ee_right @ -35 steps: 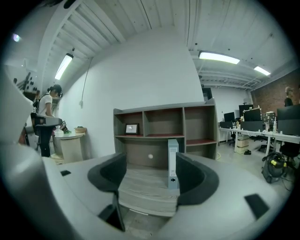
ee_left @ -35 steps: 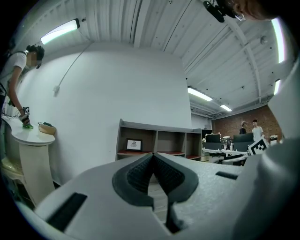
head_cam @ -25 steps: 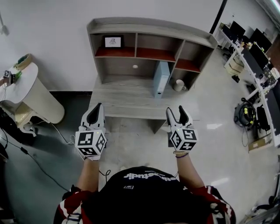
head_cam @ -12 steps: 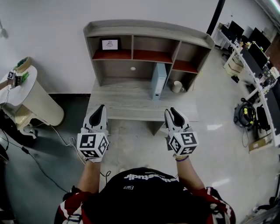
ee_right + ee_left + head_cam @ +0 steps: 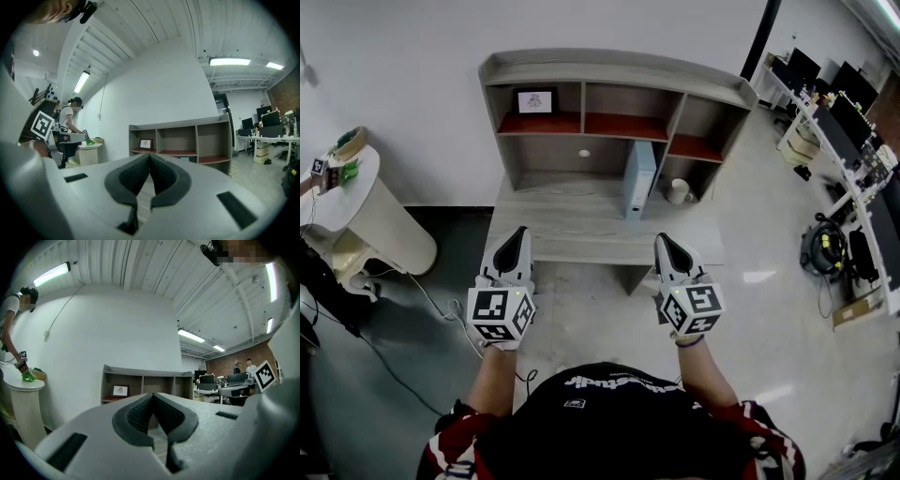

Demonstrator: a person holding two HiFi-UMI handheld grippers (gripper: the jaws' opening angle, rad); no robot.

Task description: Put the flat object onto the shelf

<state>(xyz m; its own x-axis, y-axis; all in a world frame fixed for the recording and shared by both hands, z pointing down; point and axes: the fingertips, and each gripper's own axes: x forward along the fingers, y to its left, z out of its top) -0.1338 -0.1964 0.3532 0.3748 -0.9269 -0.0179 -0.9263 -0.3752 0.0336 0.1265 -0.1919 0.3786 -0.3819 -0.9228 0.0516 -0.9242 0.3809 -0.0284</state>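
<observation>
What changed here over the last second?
The right gripper has just been closing: its jaws, apart a second ago, now meet with nothing between them. Nothing was picked up or let go. The left gripper stays shut and empty; the blue folder still stands upright on the desk beneath the shelf.

A round white table point(image 5: 345, 199) stood at the left by the wall, with a green thing point(image 5: 349, 169) on top, and a person point(image 5: 70, 117) bent over it. A white mug point(image 5: 679, 190) stood upright. Desks with monitors point(image 5: 839, 117) lined the right side, with a black bag point(image 5: 822, 251) on the floor near them. Two people point(image 5: 243, 367) stood far back.
</observation>
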